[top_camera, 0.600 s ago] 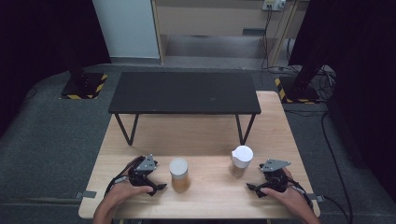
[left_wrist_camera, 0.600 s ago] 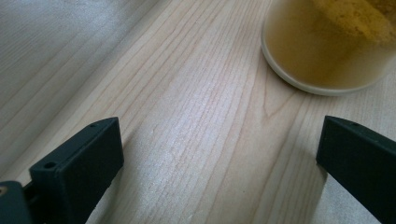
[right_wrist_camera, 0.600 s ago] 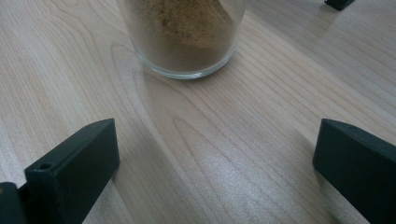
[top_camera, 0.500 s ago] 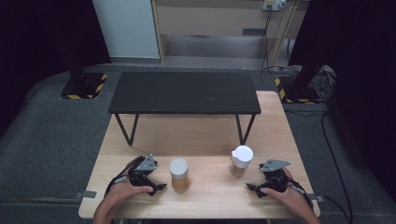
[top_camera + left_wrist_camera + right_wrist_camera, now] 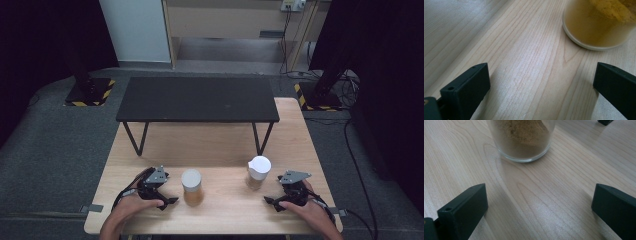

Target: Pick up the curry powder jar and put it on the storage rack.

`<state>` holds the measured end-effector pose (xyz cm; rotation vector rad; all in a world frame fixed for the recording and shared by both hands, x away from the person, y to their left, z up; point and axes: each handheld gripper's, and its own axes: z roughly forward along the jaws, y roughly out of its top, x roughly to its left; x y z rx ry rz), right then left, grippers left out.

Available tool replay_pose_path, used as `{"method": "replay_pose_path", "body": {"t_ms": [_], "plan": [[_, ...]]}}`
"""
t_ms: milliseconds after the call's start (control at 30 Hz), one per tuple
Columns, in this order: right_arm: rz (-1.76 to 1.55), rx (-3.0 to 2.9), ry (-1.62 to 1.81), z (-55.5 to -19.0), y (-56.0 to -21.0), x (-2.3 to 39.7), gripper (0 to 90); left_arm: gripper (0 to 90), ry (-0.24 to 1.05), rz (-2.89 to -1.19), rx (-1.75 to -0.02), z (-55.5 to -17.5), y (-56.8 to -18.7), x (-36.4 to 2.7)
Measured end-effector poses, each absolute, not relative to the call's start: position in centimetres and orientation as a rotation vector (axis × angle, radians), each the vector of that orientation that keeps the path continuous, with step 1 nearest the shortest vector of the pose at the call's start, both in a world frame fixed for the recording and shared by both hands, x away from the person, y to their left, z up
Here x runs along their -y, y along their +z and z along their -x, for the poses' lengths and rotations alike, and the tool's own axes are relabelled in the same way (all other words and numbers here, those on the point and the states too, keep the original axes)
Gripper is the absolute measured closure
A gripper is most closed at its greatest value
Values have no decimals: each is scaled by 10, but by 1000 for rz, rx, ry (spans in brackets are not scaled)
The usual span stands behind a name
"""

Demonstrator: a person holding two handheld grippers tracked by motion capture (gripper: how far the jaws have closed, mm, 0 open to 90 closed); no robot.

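Nothing has shifted since the earlier frames. Both grippers are resting on the wooden table [image 5: 220, 150], jaws spread wide and empty: left gripper [image 5: 168, 199] beside the yellow-powder jar [image 5: 191, 186], right gripper [image 5: 270, 202] near the brown-powder glass [image 5: 259, 172]. Each should be centring squarely before closing.

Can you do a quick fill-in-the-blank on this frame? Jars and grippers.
1. Both jars stand on the wooden ____.
2. The left gripper has its jaws ____, nothing between them.
3. The jar of yellow powder stands nearest the ____ gripper.
4. The white-lidded jar holds ____ powder.

Missing words: table; open; left; brown
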<state>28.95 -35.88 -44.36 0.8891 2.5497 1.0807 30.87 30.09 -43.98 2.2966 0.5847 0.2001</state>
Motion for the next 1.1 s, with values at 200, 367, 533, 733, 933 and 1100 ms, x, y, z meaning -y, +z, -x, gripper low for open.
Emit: {"method": "replay_pose_path", "body": {"t_ms": [200, 367, 533, 733, 933, 1100], "plan": [[-890, -2549, 1080, -289, -444, 359, 12, 11, 191, -2301, -575, -308, -437, -302], [-890, -2549, 1080, -289, -444, 359, 12, 11, 192, -2282, -567, -304, -434, -304], [-891, -2549, 1080, -289, -444, 359, 12, 12, 191, -2273, -552, -301, -431, -306], [-890, -2549, 1080, -289, -444, 359, 12, 14, 177, -2249, -532, -300, -429, -307], [-890, -2549, 1080, -289, -444, 359, 12, 22, 176, -2240, -515, -299, -426, -308], [-890, -2549, 1080, -289, -444, 359, 12, 22, 168, -2239, -499, -298, -424, -306]]}}
